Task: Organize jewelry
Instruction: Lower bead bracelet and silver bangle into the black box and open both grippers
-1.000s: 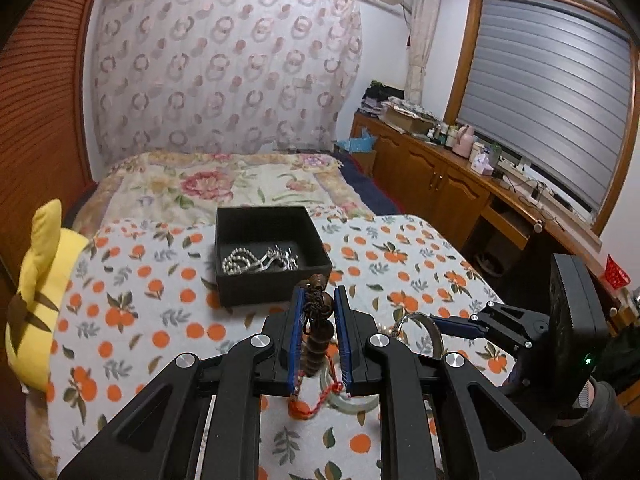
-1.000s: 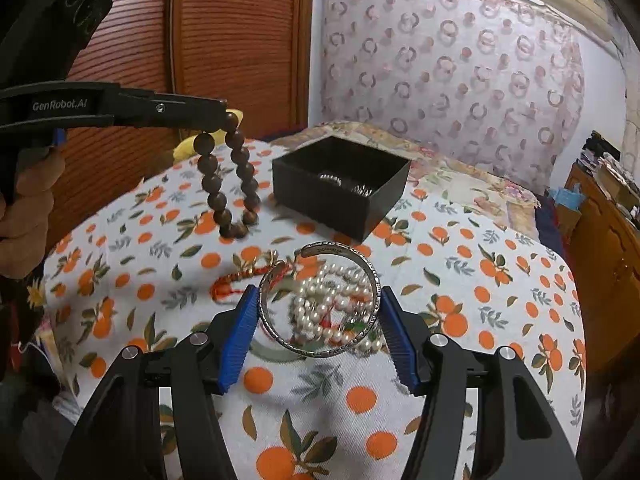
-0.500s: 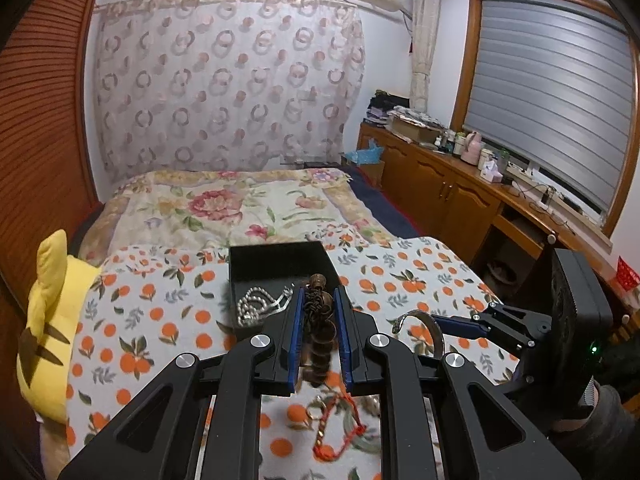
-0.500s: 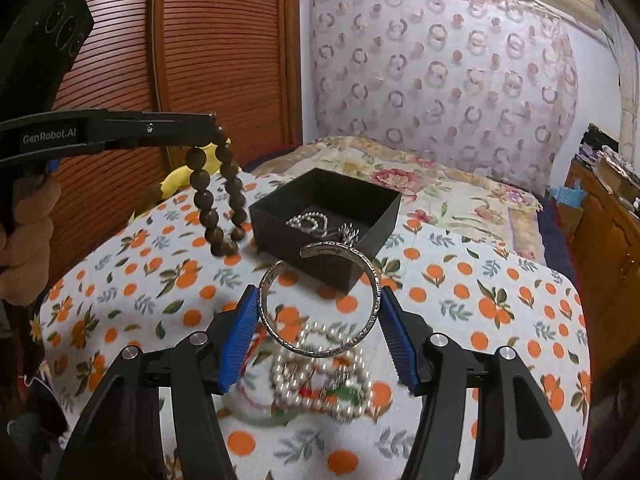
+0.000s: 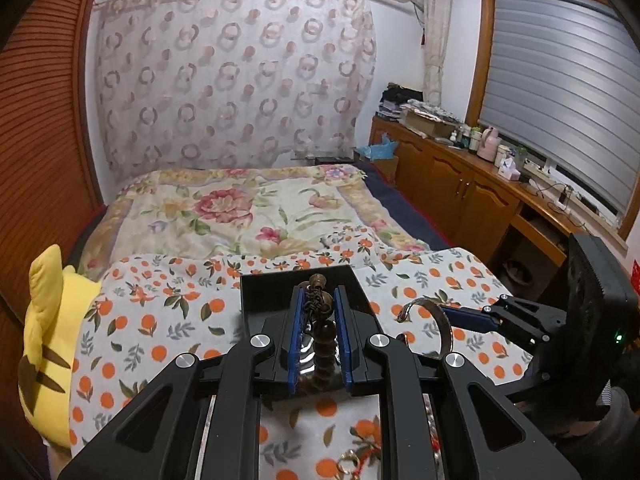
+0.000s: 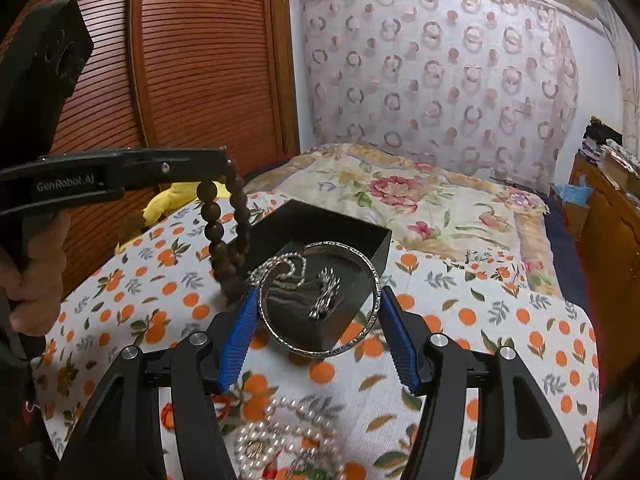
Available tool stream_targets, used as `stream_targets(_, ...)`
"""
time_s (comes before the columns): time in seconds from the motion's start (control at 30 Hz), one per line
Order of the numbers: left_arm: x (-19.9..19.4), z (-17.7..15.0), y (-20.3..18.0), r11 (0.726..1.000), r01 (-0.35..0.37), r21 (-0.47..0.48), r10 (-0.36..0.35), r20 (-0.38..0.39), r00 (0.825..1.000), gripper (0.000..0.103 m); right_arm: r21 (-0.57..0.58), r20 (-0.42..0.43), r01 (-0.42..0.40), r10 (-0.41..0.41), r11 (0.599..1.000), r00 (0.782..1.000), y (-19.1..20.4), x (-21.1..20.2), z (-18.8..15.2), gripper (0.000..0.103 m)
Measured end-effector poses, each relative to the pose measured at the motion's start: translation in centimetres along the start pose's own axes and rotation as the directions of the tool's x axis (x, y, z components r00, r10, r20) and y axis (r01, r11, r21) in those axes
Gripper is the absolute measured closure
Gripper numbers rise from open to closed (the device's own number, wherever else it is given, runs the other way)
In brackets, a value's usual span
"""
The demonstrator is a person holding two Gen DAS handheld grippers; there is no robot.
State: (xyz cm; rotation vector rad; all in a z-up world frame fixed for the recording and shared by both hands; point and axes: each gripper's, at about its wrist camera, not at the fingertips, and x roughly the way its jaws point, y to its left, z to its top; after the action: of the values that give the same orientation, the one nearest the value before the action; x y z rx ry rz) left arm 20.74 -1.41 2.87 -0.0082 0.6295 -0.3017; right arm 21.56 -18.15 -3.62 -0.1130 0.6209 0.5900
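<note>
My left gripper (image 5: pixel 319 322) is shut on a dark wooden bead bracelet (image 5: pixel 320 346), which hangs over the near left edge of the black box (image 5: pixel 296 286). In the right wrist view the beads (image 6: pixel 224 240) dangle from the left gripper (image 6: pixel 224 164) beside the box (image 6: pixel 352 236). My right gripper (image 6: pixel 316 316) is shut on a silver bangle (image 6: pixel 362 336), held above the box's near side. It also shows in the left wrist view (image 5: pixel 434 316). A silver chain (image 6: pixel 320 292) lies inside the box.
The box stands on an orange-print cloth (image 6: pixel 500 320) over the bed. A pearl necklace (image 6: pixel 272 440) lies on the cloth just below my right gripper. A yellow plush toy (image 5: pixel 48 340) sits at the left. A wooden cabinet (image 5: pixel 460 184) runs along the right wall.
Both grippers have risen and moved forward to the box with their jewelry. The pearls and red cord have dropped toward the bottom of the views.
</note>
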Motion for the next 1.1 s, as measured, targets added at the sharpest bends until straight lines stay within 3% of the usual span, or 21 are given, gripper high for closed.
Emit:
stream_targets(0.53, 5.6, -0.6, 2.0, 1.0, -0.025, -0.006, 0.025, -0.083, 0.996, 0.087, 0.0, -0.037, -0.014, 0.014, 1.0, 0.999, -1.7, 4.3, 1.5, 0.04)
stream_targets(0.6, 5.7, -0.9, 2.2, 0.999, -0.039, 0.0, 0.039, -0.082, 0.996, 0.071, -0.008, -0.042, -0.015, 0.014, 1.0, 0.999, -1.7, 4.7, 1.7, 0.04)
stream_targets(0.73, 5.3, -1.3, 2.5, 0.998, -0.062, 0.009, 0.063, -0.076, 0.995, 0.06, -0.025, -0.052, -0.014, 0.013, 1.0, 0.999, -1.3, 5.7, 2.3, 0.04)
stream_targets(0.9, 4.1, -2.0, 3.4, 0.994, -0.106, 0.007, 0.106, -0.055, 0.993, 0.03, -0.047, -0.073, -0.013, 0.01, 0.999, 0.997, -1.0, 7.3, 3.1, 0.04)
stream_targets(1.1, 2.8, -2.9, 5.4, 0.989, -0.14, -0.044, 0.139, -0.034, 0.99, 0.014, -0.059, -0.099, -0.015, 0.01, 0.998, 0.995, -0.6, 9.1, 3.3, 0.04)
